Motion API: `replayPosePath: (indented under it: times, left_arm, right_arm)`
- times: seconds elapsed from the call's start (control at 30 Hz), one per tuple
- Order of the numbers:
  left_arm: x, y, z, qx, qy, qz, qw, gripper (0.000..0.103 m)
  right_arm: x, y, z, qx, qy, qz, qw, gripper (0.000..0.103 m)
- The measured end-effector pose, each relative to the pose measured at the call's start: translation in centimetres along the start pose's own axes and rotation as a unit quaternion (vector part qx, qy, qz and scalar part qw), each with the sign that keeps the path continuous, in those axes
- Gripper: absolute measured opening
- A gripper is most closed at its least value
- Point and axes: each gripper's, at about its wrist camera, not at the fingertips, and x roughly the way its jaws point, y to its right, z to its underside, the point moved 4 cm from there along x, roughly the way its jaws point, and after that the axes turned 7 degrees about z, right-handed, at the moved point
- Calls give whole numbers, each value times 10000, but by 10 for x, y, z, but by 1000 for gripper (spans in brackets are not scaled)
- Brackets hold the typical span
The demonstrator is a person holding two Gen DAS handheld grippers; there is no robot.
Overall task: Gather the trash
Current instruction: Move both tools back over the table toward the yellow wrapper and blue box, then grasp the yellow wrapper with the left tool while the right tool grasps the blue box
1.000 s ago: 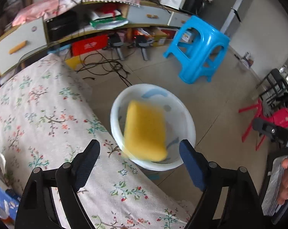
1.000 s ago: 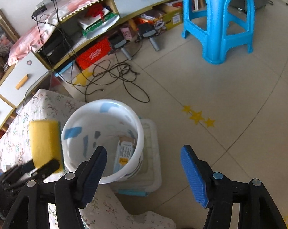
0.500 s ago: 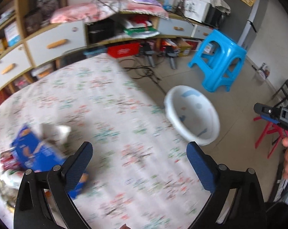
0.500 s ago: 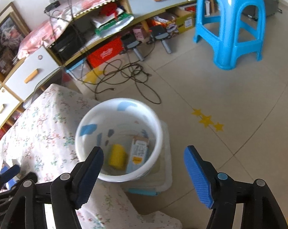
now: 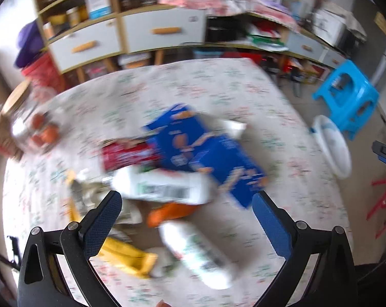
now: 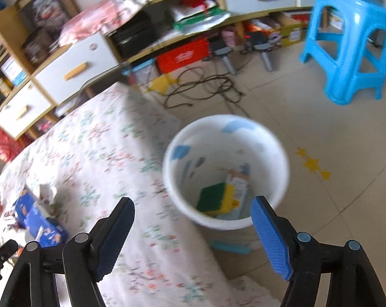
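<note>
My left gripper (image 5: 186, 220) is open and empty above a blurred pile of trash on the floral table (image 5: 218, 87): a blue carton (image 5: 205, 151), a white carton (image 5: 162, 186), a red wrapper (image 5: 126, 156), a white bottle (image 5: 198, 255), an orange scrap (image 5: 169, 212) and a yellow packet (image 5: 126, 255). My right gripper (image 6: 193, 227) is open and empty over the table edge beside the white bucket (image 6: 226, 128). The bucket also shows in the left wrist view (image 5: 333, 148). It holds a yellow-green sponge (image 6: 216, 199) and a small carton (image 6: 237, 181).
A blue stool (image 6: 346, 38) stands on the tiled floor right of the bucket. Shelves with drawers (image 5: 162, 30) line the far wall, with cables (image 6: 205, 87) on the floor before them. A jar of orange things (image 5: 36, 130) sits at the table's left. The blue carton shows in the right wrist view (image 6: 39, 220).
The yellow sponge left my left gripper and now lies in the bucket. My left gripper swung left from the bucket to above the trash pile. My right gripper shifted left toward the table.
</note>
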Motion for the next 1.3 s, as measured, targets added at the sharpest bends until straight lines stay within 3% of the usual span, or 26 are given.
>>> replayPosePath:
  times: [0.17,0.6,0.8,0.9,0.97,1.03,1.13,1.23,1.3]
  left_arm:
    - [2,-38,8,-287,-166,-174,9993,103]
    - [11,-107,41,-1035,-804,59,9914,102]
    - [23,-129,63,-1178,-1164,-65,9862,102]
    - [26,-137,76,-1380,-1250,82,9825,101]
    - [27,-141,81,-1549,-1237,252,9798,95]
    - [26,-145,87,-1671,-1221,381,9776,81]
    - [18,-148,89,-1646,-1058,386,9799,66]
    - [13,-152,92,-1678,-964,619,9792,53]
    - [11,-156,93,-1702,-944,717,9783,50]
  right_arm:
    - [10,-49,11,-419,-104,-79,9990,81]
    - [41,-165,40,-1380,-497,-387,9884,81]
    - [56,-200,57,-1702,-727,-484,9815,81]
    - [62,-213,62,-1802,-824,-518,9788,81]
    - [65,-219,65,-1856,-886,-535,9772,81]
    - [69,-224,68,-1890,-951,-553,9758,81]
    - [76,-233,74,-1963,-1050,-553,9733,81]
    - [83,-239,79,-2032,-1148,-537,9709,81]
    - [88,-243,82,-2074,-1212,-527,9693,81]
